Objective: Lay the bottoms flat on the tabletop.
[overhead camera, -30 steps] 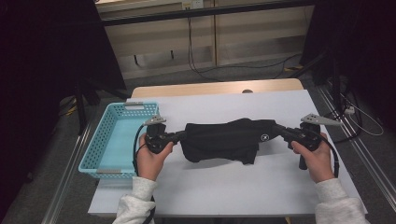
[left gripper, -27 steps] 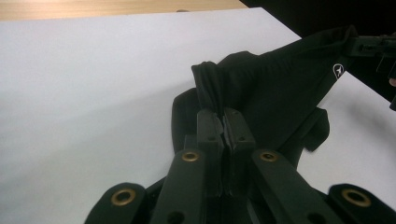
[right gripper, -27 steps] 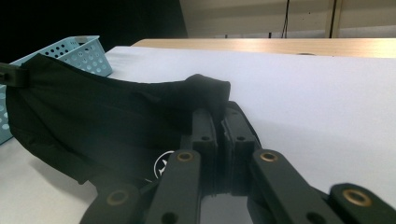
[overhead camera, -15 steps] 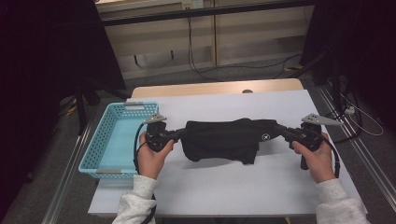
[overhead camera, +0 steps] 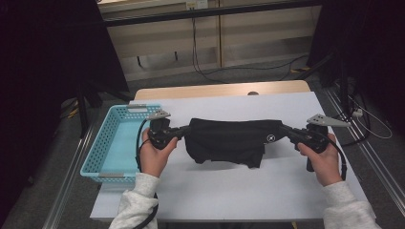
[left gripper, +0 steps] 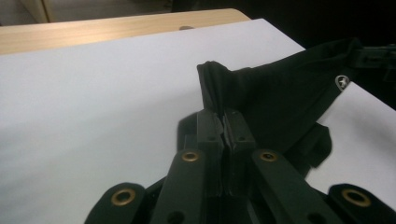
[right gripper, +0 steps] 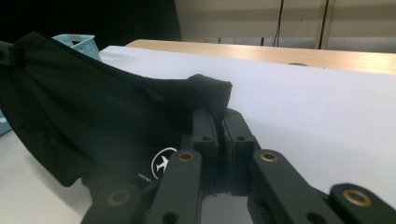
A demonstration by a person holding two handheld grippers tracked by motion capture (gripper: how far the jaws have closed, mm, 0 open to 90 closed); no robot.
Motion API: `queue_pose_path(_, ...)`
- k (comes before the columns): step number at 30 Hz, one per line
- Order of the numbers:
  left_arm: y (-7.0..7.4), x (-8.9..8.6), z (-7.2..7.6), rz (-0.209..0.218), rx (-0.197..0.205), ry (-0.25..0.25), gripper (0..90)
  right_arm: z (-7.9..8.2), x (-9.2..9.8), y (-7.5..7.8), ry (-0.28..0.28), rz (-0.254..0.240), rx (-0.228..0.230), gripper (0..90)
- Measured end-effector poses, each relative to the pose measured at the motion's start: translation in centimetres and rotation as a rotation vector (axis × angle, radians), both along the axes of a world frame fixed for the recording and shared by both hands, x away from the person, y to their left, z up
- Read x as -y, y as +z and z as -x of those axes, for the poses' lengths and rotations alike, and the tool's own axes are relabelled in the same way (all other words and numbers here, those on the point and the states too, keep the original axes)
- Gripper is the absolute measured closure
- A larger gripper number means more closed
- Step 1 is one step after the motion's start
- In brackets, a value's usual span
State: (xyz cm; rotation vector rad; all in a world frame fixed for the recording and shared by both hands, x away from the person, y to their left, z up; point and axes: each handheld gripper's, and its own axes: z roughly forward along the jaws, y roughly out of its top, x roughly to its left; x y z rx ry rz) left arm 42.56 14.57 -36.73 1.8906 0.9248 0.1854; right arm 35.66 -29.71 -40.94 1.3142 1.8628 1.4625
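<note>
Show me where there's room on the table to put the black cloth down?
The white table is bare in front of the black cloth, between the person's forearms, and again behind it up to the wooden edge. The left side is crowded by the blue basket beside the left gripper; the right gripper holds the other end.

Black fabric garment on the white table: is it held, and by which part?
Yes. The left gripper pinches the black fabric garment at one end's upper corner, the right gripper at the opposite end's corner, stretching it between them.

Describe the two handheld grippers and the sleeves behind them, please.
Both the left gripper and right gripper are black, with brass-coloured rivets on the jaw links, a grey three-cornered plate on top and a black trailing cable. The person wears light grey sleeves.
</note>
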Motion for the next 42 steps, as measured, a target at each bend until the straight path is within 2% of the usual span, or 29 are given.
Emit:
queue_pose_path(4,0.7,0.1,-1.0,0.007,-0.001,-0.001,87.1,-0.8,-0.1,0.8,-0.001,0.011,0.011,85.5)
queue_pose_path(7,0.8,0.1,-2.6,0.031,-0.041,-0.005,87.1,-1.8,0.0,1.1,-0.004,0.022,0.005,85.5)
queue_pose_path(10,0.9,0.1,-4.4,0.014,-0.055,0.014,87.2,-3.3,0.0,1.2,-0.008,0.025,-0.026,85.5)
queue_pose_path(12,1.2,0.5,-5.8,-0.018,-0.034,0.019,87.2,-4.6,0.0,1.2,-0.013,0.020,-0.055,85.7)
queue_pose_path(13,1.4,0.8,-6.8,-0.026,-0.033,0.022,87.4,-5.7,-0.2,1.3,-0.020,0.037,-0.068,85.9)
queue_pose_path(14,1.8,1.1,-8.2,-0.039,-0.013,0.031,87.5,-7.2,-0.4,1.5,-0.044,0.061,-0.084,85.9)
queue_pose_path(15,2.3,1.5,-9.7,-0.054,0.009,0.058,87.5,-9.0,-0.6,2.0,-0.086,0.041,-0.089,85.9)
queue_pose_path(16,3.0,1.7,-11.2,-0.055,0.040,0.080,87.5,-10.8,-0.8,2.9,-0.137,0.005,-0.073,85.5)
queue_pose_path(17,3.5,2.0,-12.2,-0.044,0.101,0.110,87.0,-12.4,-1.2,4.0,-0.193,0.007,-0.034,82.3)
queue_pose_path(18,3.8,2.3,-13.0,-0.064,0.172,0.138,84.9,-13.7,-1.9,5.1,-0.246,0.043,0.007,71.6)
queue_pose_path(19,3.6,2.6,-13.6,-0.078,0.200,0.169,74.2,-14.7,-2.7,5.8,-0.279,0.088,0.021,60.5)
queue_pose_path(20,3.0,2.9,-14.0,-0.076,0.174,0.194,52.7,-15.3,-3.3,6.0,-0.279,0.122,0.004,57.6)
queue_pose_path(21,2.3,3.2,-14.0,-0.078,0.142,0.192,37.9,-15.5,-3.9,5.6,-0.265,0.127,-0.020,55.7)
queue_pose_path(23,0.5,3.5,-13.3,-0.126,0.100,0.152,33.9,-15.0,-4.6,4.2,-0.212,0.112,-0.069,45.6)
queue_pose_path(25,-1.4,3.8,-12.3,-0.138,0.073,0.109,29.8,-13.8,-5.2,2.1,-0.166,0.170,-0.093,44.3)
queue_pose_path(26,-2.3,3.9,-11.6,-0.134,0.050,0.101,28.6,-13.1,-5.3,1.0,-0.133,0.199,-0.119,44.2)
queue_pose_path(27,-3.1,4.0,-11.0,-0.150,0.034,0.088,27.1,-12.4,-5.3,-0.1,-0.114,0.222,-0.140,43.3)
queue_pose_path(28,-3.7,4.0,-10.3,-0.148,0.022,0.081,25.3,-11.6,-5.2,-1.0,-0.104,0.242,-0.148,41.9)
queue_pose_path(30,-4.6,4.0,-8.8,-0.145,0.009,0.060,23.9,-9.9,-4.9,-2.2,-0.093,0.237,-0.173,40.2)
queue_pose_path(33,-5.1,4.0,-6.6,-0.132,0.021,0.047,22.1,-7.4,-4.6,-2.9,-0.078,0.248,-0.172,36.2)
queue_pose_path(35,-5.4,4.0,-5.1,-0.132,0.023,0.021,21.6,-5.7,-4.5,-3.1,-0.073,0.247,-0.172,33.0)
queue_pose_path(38,-5.7,3.8,-3.2,-0.129,0.045,0.003,21.3,-3.5,-4.4,-3.7,-0.041,0.269,-0.170,30.4)
queue_pose_path(39,-5.9,3.7,-2.7,-0.123,0.050,0.000,21.2,-2.9,-4.3,-3.9,-0.031,0.283,-0.173,29.8)
queue_pose_path(41,-6.3,3.5,-2.2,-0.126,0.074,0.010,21.3,-1.8,-4.0,-4.4,-0.037,0.279,-0.167,30.2)
queue_pose_path(42,-6.6,3.5,-2.2,-0.139,0.061,0.007,21.8,-1.4,-3.9,-4.7,-0.039,0.280,-0.167,31.3)
